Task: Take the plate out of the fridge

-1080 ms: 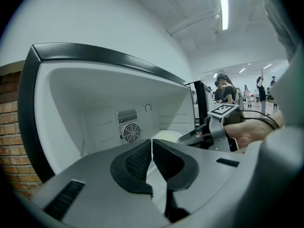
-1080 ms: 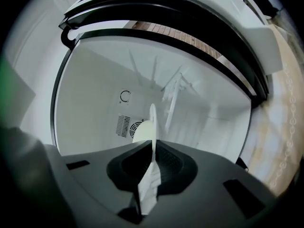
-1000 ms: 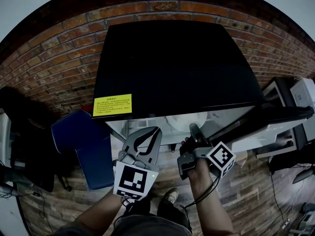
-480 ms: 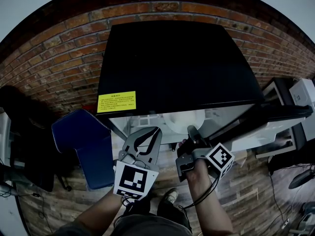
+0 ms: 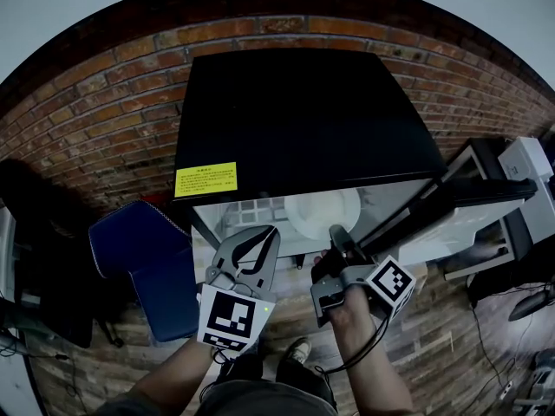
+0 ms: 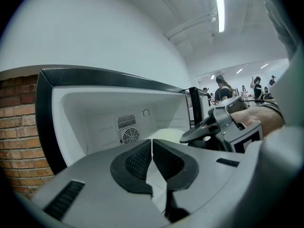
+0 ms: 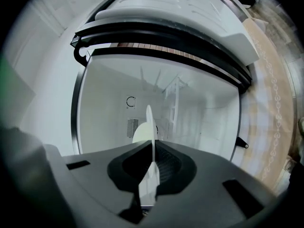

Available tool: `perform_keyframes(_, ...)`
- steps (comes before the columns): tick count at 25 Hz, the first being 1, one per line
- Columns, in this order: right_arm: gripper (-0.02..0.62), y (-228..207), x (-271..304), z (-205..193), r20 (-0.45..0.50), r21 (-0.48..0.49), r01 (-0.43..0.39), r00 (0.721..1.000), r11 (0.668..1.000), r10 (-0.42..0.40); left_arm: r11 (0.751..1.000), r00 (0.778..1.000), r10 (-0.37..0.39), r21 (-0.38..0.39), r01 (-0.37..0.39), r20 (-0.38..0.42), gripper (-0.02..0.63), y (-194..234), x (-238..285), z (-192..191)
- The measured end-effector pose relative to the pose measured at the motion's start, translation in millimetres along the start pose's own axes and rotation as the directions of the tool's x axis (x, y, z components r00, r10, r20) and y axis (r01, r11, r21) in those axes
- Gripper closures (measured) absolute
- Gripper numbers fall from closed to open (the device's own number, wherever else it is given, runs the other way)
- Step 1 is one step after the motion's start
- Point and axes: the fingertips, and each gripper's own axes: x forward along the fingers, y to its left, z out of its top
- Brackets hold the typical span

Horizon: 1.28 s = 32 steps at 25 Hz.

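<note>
A white plate lies just inside the open black fridge, at its front edge. My right gripper is shut on the plate's near rim. In the right gripper view the plate runs edge-on between the pressed pads of that gripper, with the white fridge interior behind. My left gripper hovers to the left of the plate, in front of the fridge opening. Its jaws are shut with nothing between them. The plate and the right gripper show beyond them.
The fridge door swings open to the right. A yellow label sits on the fridge top. A blue seat stands at the left, close to my left arm. A brick wall is behind, and wood floor lies below.
More of the plate now shows at the fridge's front edge, and the right gripper has drawn slightly back with it. The left gripper has hardly moved.
</note>
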Motion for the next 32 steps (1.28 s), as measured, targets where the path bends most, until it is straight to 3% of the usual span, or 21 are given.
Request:
perform_keyframes(8, 0.563, 21.6, -36.8, 14.6, 0.060, -0.006, -0.011, 0.998, 1.000, 0.011, 0.999, 0.998, -0.045, 0.011, 0.045, 0.038, 0.586, -17.2, -1.5, 16.7)
perform_keyframes(19, 0.563, 34.7, -93.8, 38.6, 0.168, -0.002, -0.017, 0.986, 1.000, 0.017, 0.986, 0.982, -0.165, 0.039, 0.162, 0.094, 0.586, -61.4, 5.7, 41.9)
perform_keyframes(32, 0.563, 28.6, -168.3, 64.6, 0.310, 0.008, -0.012, 0.951, 1.000, 0.009, 0.945, 0.940, -0.321, 0.099, 0.311, 0.113, 0.586, -125.1, 10.1, 54.6)
